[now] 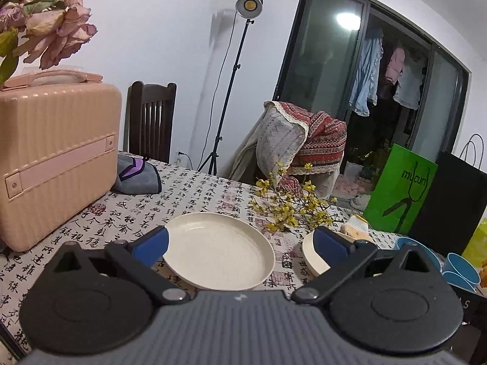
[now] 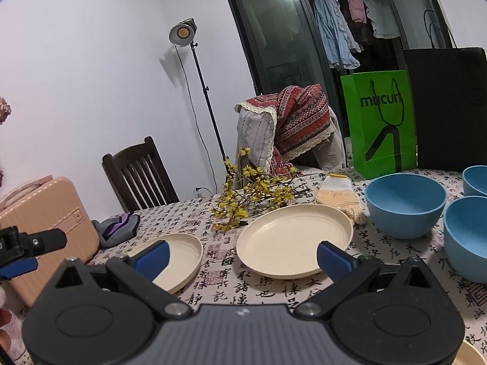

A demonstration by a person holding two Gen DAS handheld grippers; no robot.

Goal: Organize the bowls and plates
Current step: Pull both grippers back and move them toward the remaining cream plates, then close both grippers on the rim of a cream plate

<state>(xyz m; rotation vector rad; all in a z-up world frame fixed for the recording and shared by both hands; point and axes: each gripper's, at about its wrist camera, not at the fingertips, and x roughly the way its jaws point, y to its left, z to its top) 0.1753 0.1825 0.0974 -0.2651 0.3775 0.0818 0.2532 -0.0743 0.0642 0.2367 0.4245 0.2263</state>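
Note:
Two cream plates lie on the calligraphy-print tablecloth. The left plate (image 1: 217,251) sits just ahead of my left gripper (image 1: 242,243), which is open and empty. A second plate (image 1: 310,258) is partly hidden behind its right finger. In the right wrist view this second plate (image 2: 293,240) lies ahead of my right gripper (image 2: 243,257), also open and holding nothing, with the left plate (image 2: 182,255) behind its left finger. Three blue bowls (image 2: 404,205) (image 2: 465,237) (image 2: 476,179) stand apart at the right. My left gripper (image 2: 30,254) shows at the left edge.
A pink suitcase (image 1: 57,158) stands at the table's left with a grey cloth (image 1: 137,176) beside it. Yellow flower branches (image 2: 252,194) and a knitted glove (image 2: 341,200) lie behind the plates. A green bag (image 2: 380,121) and a black bag (image 2: 447,106) stand at the back right. Another cream rim (image 2: 470,354) shows bottom right.

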